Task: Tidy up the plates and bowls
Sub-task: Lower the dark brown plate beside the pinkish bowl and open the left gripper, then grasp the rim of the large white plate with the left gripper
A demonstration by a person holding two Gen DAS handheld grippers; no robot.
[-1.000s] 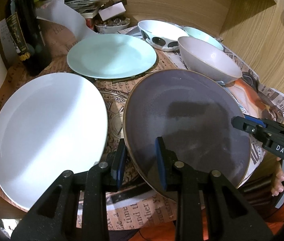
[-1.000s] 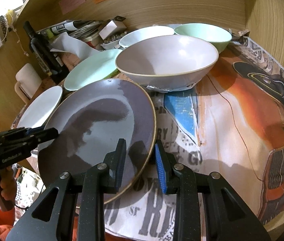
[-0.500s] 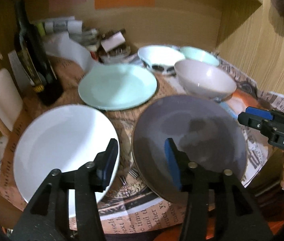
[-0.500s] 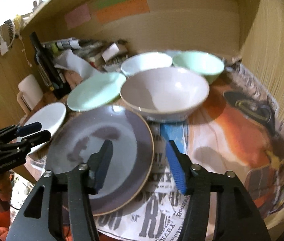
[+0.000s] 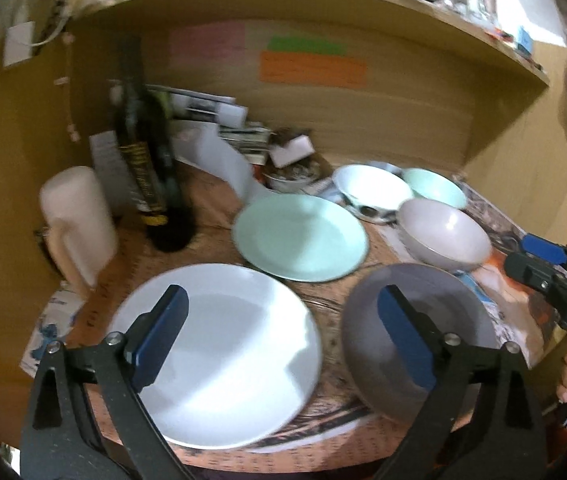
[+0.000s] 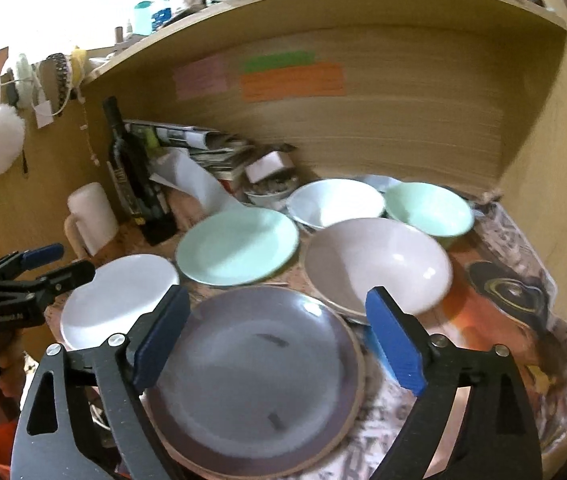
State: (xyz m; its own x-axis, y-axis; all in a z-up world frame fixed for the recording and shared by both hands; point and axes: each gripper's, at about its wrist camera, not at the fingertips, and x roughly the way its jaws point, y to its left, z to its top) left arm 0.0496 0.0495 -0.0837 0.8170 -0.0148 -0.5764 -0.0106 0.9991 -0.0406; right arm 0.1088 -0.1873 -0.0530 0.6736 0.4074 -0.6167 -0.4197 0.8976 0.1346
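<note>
A white plate (image 5: 235, 352) lies front left, a dark grey plate (image 5: 443, 320) front right, a mint plate (image 5: 301, 236) behind them. A grey bowl (image 5: 443, 232), a white patterned bowl (image 5: 371, 190) and a mint bowl (image 5: 435, 188) sit at the back right. My left gripper (image 5: 283, 336) is open and empty, above the gap between the white and grey plates. My right gripper (image 6: 279, 340) is open and empty, above the grey plate (image 6: 263, 380). The grey bowl (image 6: 375, 264), mint plate (image 6: 239, 246) and white plate (image 6: 115, 300) show there too.
A dark bottle (image 5: 147, 152) and a white mug (image 5: 77, 216) stand at the left. Papers and a small dish of clutter (image 5: 295, 172) fill the back. Wooden walls close in the back and right. Printed paper (image 6: 523, 320) covers the table.
Both grippers have opened wide and pulled back and up from the grey plate's rim. The grey plate now lies flat on the table.
</note>
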